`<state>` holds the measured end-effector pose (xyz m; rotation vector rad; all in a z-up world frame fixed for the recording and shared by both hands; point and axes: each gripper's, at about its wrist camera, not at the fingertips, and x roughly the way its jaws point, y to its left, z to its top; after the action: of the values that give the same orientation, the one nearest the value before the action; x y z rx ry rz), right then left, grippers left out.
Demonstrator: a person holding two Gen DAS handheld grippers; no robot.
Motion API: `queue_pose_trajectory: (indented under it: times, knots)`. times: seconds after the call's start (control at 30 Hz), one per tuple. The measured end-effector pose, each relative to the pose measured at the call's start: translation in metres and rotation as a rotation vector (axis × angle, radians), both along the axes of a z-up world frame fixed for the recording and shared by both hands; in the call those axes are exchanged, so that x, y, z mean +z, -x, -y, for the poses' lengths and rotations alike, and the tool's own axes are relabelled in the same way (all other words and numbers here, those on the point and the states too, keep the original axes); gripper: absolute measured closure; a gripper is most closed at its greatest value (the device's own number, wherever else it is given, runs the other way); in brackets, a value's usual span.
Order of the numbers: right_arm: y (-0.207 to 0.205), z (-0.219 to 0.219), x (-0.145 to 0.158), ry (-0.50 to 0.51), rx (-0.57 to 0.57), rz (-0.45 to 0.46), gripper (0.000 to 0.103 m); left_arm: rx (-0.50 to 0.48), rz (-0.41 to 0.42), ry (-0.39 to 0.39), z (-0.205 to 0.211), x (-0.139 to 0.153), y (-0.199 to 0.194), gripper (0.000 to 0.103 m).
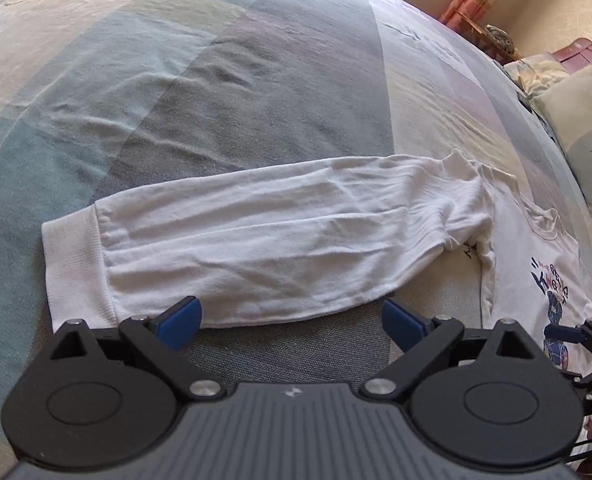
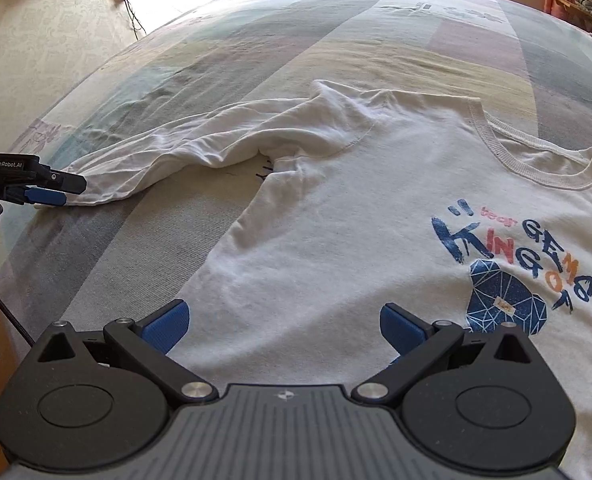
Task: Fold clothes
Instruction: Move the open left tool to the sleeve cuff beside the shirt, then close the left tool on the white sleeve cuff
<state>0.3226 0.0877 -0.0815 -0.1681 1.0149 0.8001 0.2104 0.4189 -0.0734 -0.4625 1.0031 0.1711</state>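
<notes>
We see a white long-sleeved shirt (image 2: 335, 216) lying flat on the striped bedspread (image 1: 256, 60), print side up. Left of its body the sleeve (image 1: 248, 248) stretches out straight, cuff (image 1: 72, 264) farthest from the collar. The left gripper (image 1: 292, 320) hangs just at the sleeve's near edge, jaws spread wide, holding nothing. Right of the sleeve, over the shirt's lower body, sits the right gripper (image 2: 284, 322) — jaws also wide, empty — with the blue "KING" print (image 2: 511, 264) to its right.
</notes>
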Motion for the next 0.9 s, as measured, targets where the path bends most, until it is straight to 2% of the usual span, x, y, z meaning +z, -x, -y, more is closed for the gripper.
queue_pose_trajectory:
  times: [0.13, 0.27, 0.43, 0.5, 0.63, 0.8, 0.9]
  knots:
    - [0.003, -0.019, -0.001, 0.002, 0.006, -0.001, 0.000, -0.150, -0.006, -0.025, -0.031, 0.009, -0.018, 0.007]
    - [0.008, -0.039, 0.005, 0.010, 0.019, 0.010, 0.000, -0.326, -0.039, -0.056, -0.061, 0.003, -0.057, 0.007]
    - [0.015, -0.062, 0.013, 0.027, -0.010, 0.043, 0.000, -0.608, -0.143, -0.068, -0.073, -0.016, -0.101, 0.008]
    - [0.018, -0.069, 0.013, 0.015, -0.036, 0.029, 0.000, -0.690, -0.182, -0.047, -0.073, -0.021, -0.111, 0.012]
    - [0.026, -0.076, 0.008, -0.003, -0.036, -0.027, 0.000, -0.807, -0.234, 0.021, -0.078, -0.024, -0.125, 0.012]
    - [0.020, -0.080, 0.005, -0.011, -0.078, -0.043, 0.000, -0.847, -0.312, 0.183, -0.089, -0.028, -0.151, 0.019]
    - [0.016, -0.082, 0.003, -0.017, -0.103, -0.053, 0.000, -0.876, -0.341, 0.252, -0.087, -0.033, -0.164, 0.016]
